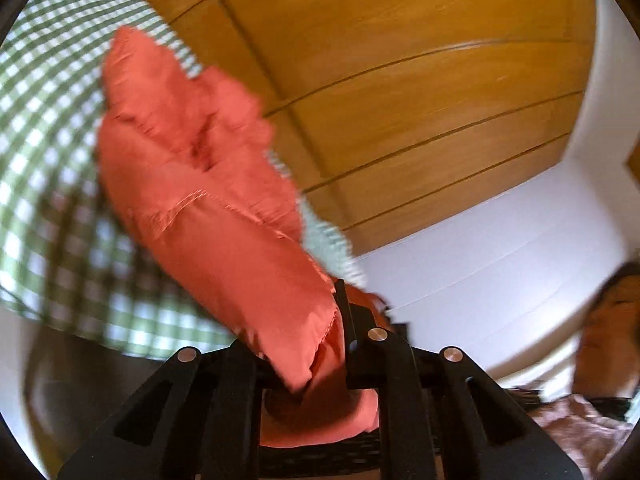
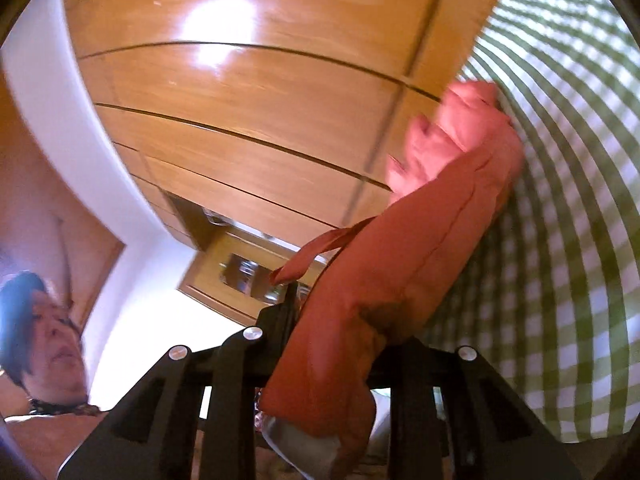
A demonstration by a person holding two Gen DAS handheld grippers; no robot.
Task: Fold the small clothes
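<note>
Both wrist views tilt upward toward the wooden cabinet [image 1: 400,80], so the orange garment [image 1: 208,208] is evidently held up in the air rather than lying flat on anything. The left gripper [image 1: 344,320] is clamped on one part of the garment, with cloth bunched between its jaws and spilling back over the gripper body; from there the fabric trails away toward the green checked cloth [image 1: 48,152] that fills the side of the view beside the cabinet. The right gripper [image 2: 332,320] is likewise closed on the orange garment [image 2: 420,248], which runs from its jaws toward the checked cloth [image 2: 560,240], a thin strap or tie dangling off it on the cabinet side. The garment looks crumpled and roughly gathered in both views, with no crisp crease visible, so the folding appears to be at an early stage: the piece is lifted and held at two places, probably to be shaken out or spread. Laying it flat and making the folds seem still to come. The person's face [image 2: 44,344] shows low in the frame, below the cabinet.
</note>
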